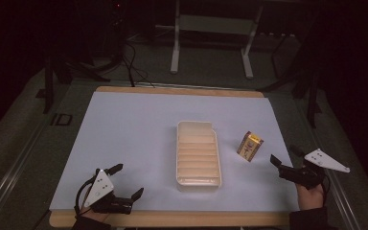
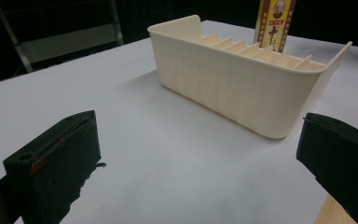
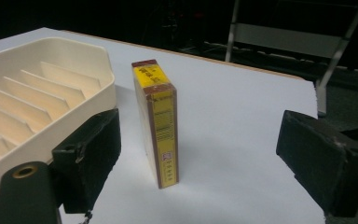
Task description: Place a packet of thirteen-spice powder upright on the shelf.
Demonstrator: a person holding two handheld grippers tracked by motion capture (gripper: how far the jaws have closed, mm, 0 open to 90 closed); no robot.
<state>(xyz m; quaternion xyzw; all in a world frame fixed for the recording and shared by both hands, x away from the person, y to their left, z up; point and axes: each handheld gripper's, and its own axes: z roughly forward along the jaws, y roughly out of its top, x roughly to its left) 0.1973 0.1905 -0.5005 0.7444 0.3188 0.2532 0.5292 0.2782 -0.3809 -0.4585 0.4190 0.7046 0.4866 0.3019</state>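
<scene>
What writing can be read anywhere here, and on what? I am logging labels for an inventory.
"ID": pale letters on the dark surface left of the table.
Yellow box: rows of print on its narrow side and top, too small and blurred to read.
Same box seen from the left gripper view: a portrait and red characters, not readable.
Cream tray: no writing.

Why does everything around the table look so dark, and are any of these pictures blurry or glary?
High view: light falls on the white table sheet; the floor and stands behind sink into near black, slightly soft overall. Left gripper view: the cream tray is sharp and casts a soft shadow; the near jaws blur. Right gripper view: the yellow box is crisp, without glare; its background is dark.
</scene>
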